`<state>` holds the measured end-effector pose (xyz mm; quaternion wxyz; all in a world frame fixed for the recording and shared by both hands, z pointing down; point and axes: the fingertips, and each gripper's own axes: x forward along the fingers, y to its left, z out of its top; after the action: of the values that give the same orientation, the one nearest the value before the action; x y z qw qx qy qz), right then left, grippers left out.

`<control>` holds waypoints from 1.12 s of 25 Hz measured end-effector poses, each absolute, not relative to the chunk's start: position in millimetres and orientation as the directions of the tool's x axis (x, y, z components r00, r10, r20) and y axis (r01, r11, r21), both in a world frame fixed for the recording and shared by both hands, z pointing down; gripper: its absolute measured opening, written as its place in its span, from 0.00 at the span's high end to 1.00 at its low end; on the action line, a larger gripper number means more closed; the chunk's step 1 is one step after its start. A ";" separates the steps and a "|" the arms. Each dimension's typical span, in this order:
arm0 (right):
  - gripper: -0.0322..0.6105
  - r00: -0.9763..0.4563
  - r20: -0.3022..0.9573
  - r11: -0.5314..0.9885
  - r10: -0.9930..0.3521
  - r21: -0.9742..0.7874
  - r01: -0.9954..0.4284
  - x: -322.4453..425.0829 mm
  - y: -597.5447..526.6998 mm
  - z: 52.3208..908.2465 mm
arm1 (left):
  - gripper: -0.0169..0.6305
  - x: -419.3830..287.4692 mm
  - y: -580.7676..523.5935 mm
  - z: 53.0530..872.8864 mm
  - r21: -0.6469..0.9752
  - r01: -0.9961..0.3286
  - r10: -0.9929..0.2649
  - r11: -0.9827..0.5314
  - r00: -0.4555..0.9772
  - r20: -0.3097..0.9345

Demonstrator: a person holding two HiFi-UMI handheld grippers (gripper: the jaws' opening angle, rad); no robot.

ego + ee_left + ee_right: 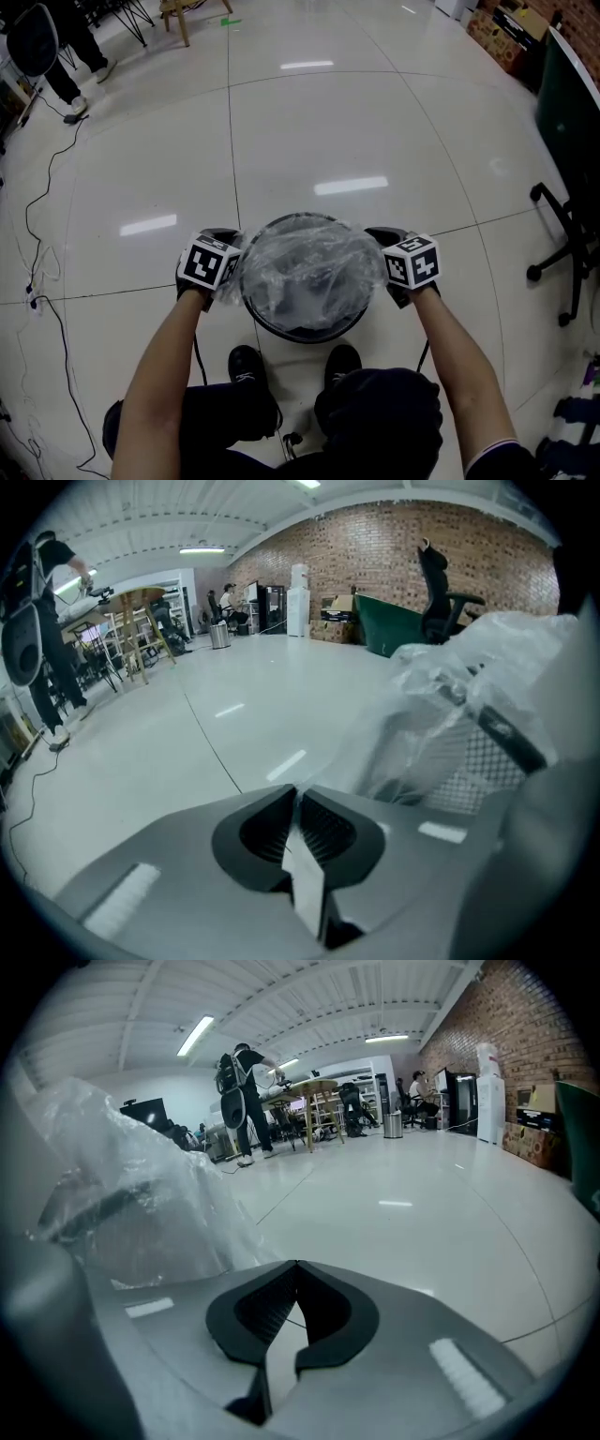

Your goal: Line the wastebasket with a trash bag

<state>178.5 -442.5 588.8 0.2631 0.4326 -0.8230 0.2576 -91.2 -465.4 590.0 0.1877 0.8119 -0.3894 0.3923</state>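
Note:
A round black mesh wastebasket (302, 330) stands on the floor just in front of my feet. A clear trash bag (305, 265) is spread over its mouth and bulges up above the rim. My left gripper (232, 246) sits at the basket's left side, shut on the bag's edge. In the left gripper view, film (302, 874) runs between the closed jaws toward the bag (487, 658) and the mesh wall (483, 761). My right gripper (377, 241) is at the basket's right side, also shut on the bag's edge. In the right gripper view the bag (122, 1185) rises at the left.
A black office chair (562, 248) stands to the right, with cardboard boxes (506, 33) behind it. Cables (42, 197) trail across the tiled floor at the left. A person (52, 42) stands at the far left next to a wooden stool (178, 14).

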 end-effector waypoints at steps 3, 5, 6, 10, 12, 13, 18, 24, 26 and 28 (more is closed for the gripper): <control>0.95 -0.483 0.671 0.489 -0.562 -0.201 -0.849 179.5 -437.3 599.3 | 0.96 -92.8 -458.9 598.7 0.026 -0.784 -0.469 -0.620 0.398 0.788; 0.95 -0.488 0.673 0.485 -0.556 -0.215 -0.848 178.1 -432.5 603.4 | 0.96 -92.4 -453.1 603.5 0.043 -0.783 -0.457 -0.620 0.405 0.792; 0.95 -0.494 0.671 0.484 -0.553 -0.224 -0.846 176.1 -429.8 603.7 | 0.96 -92.0 -450.1 605.3 0.053 -0.783 -0.451 -0.620 0.411 0.793; 0.95 -0.504 0.663 0.478 -0.554 -0.242 -0.844 172.9 -425.0 603.7 | 0.95 -92.0 -443.7 606.6 0.073 -0.777 -0.438 -0.626 0.427 0.792; 0.94 -0.502 0.654 0.471 -0.566 -0.243 -0.848 175.6 -425.9 601.0 | 0.95 -91.9 -443.3 603.2 0.072 -0.776 -0.441 -0.627 0.430 0.788; 0.94 -0.502 0.649 0.469 -0.572 -0.244 -0.849 176.7 -426.3 597.9 | 0.95 -92.1 -443.2 601.0 0.072 -0.775 -0.442 -0.628 0.431 0.787; 0.84 -0.493 0.618 0.450 -0.613 -0.239 -0.860 188.0 -427.4 573.0 | 0.91 -94.9 -444.8 580.8 0.055 -0.784 -0.470 -0.618 0.425 0.774; 0.84 -0.473 0.579 0.437 -0.664 -0.212 -0.874 201.8 -428.1 535.4 | 0.84 -108.2 -449.9 548.1 -0.003 -0.802 -0.533 -0.597 0.394 0.749; 0.84 -0.468 0.559 0.438 -0.684 -0.198 -0.877 206.0 -429.8 517.9 | 0.84 -111.9 -449.6 536.9 -0.020 -0.807 -0.553 -0.591 0.386 0.739; 0.84 -0.470 0.535 0.447 -0.702 -0.182 -0.876 208.2 -431.9 497.5 | 0.84 -112.8 -448.0 524.6 -0.032 -0.809 -0.570 -0.587 0.385 0.725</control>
<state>208.2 -431.9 497.5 0.1949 0.4765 -0.8280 0.2223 -112.8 -448.0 524.6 0.1665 0.8154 -0.4229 0.3584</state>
